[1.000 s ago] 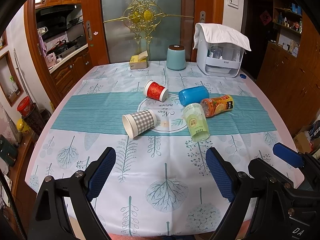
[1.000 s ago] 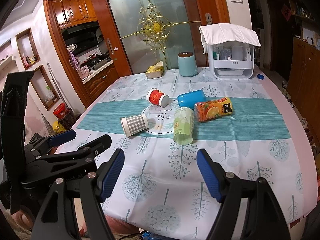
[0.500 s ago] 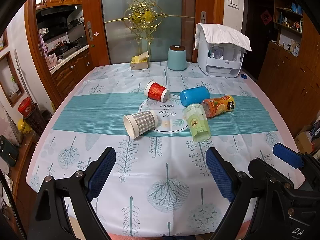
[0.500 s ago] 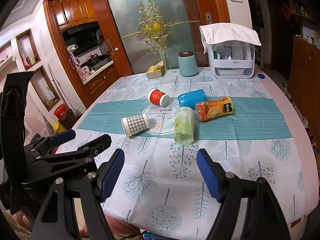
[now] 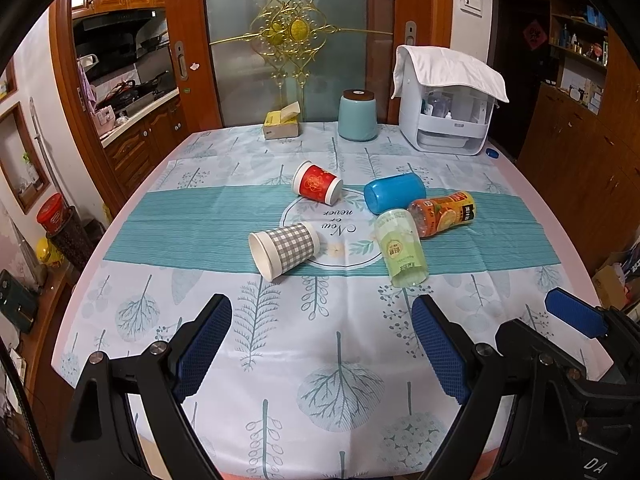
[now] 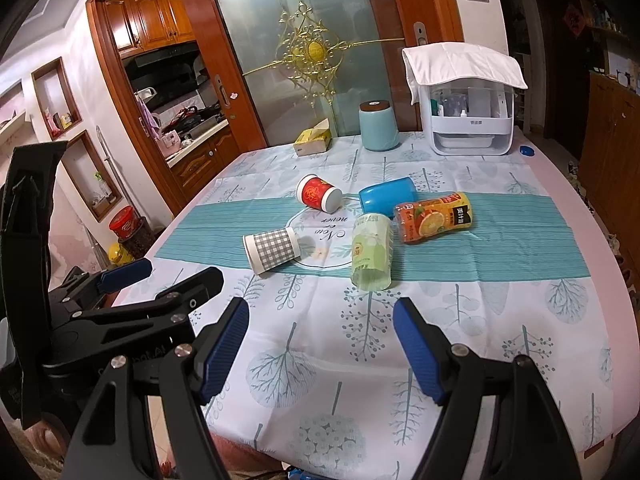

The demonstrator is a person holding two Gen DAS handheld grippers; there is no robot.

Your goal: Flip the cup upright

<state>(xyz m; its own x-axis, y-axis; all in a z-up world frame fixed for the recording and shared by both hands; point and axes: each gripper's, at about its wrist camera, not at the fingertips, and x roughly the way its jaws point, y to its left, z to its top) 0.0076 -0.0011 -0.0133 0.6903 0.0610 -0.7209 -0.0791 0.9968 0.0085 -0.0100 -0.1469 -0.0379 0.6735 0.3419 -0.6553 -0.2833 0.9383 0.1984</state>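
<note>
Approach phase, nothing grasped yet. Left gripper is hovering wide apart and empty over the near tablecloth; right gripper is doing the same, jaws spread wide.

Landmark is the round printed medallion on the teal stripe. Left to right:
- checked paper cup is lying on its side at the medallion's left edge, open white rim facing the near-left. Thin paper, tapered, likely crushable.
- red paper cup is lying at the medallion's far edge.
- pale green translucent plastic cup is lying on the medallion's right edge, mouth toward the grippers.
- blue plastic cup and orange juice bottle are lying just beyond, at the far right; bottle looks to be touching the green cup.

Which cup is the target I can't tell. Next move, as I judge it: closing in, pinching the wall lightly, rotating mouth-up.
</note>
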